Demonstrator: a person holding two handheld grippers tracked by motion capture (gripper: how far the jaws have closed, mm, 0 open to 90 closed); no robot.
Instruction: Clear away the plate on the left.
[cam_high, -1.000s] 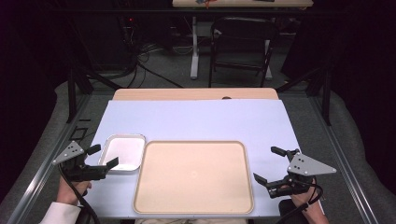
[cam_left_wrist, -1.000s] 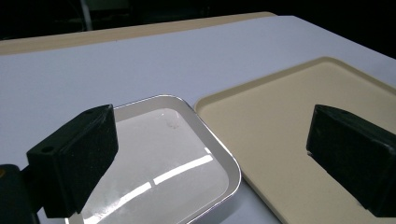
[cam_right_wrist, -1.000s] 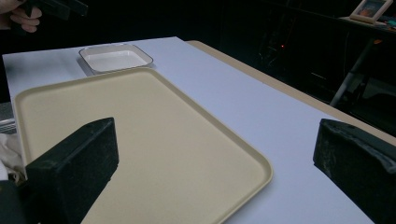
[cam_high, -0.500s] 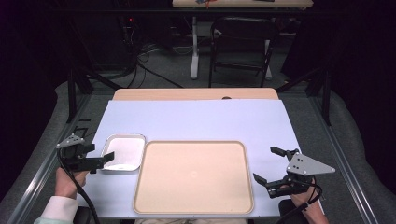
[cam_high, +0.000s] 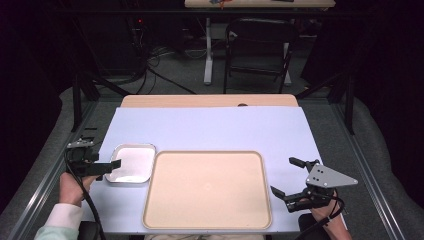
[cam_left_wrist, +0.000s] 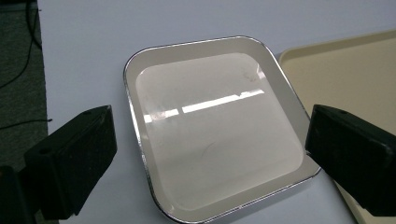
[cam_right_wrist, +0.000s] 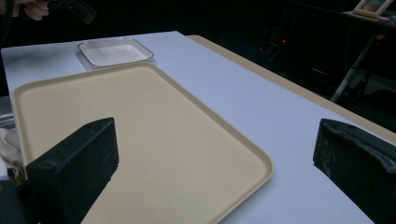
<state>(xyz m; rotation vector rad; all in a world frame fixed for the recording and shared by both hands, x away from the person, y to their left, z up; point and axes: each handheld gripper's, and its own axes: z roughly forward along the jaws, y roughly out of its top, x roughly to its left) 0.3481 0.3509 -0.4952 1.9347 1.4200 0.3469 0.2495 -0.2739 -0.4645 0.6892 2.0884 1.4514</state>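
Observation:
A small white tray with a shiny metal rim (cam_high: 131, 162) lies empty on the pale blue table cover, just left of a large beige tray (cam_high: 207, 187). My left gripper (cam_high: 107, 157) hovers at the small tray's left edge, open. In the left gripper view the small tray (cam_left_wrist: 210, 126) lies below and between the wide-apart jaws of the left gripper (cam_left_wrist: 208, 140). My right gripper (cam_high: 286, 176) is open near the beige tray's right edge, holding nothing. In the right gripper view the right gripper (cam_right_wrist: 215, 154) looks across the beige tray (cam_right_wrist: 140, 130) towards the small tray (cam_right_wrist: 114, 51).
The blue cover (cam_high: 215, 127) lies bare behind both trays, with a strip of wooden tabletop (cam_high: 210, 101) at the far edge. Metal rails run along both sides of the table. A chair (cam_high: 257, 45) and another table's legs stand beyond on the dark floor.
My left gripper has moved a little forward and turned in towards the small tray's left edge. The right gripper and both trays have stayed put.

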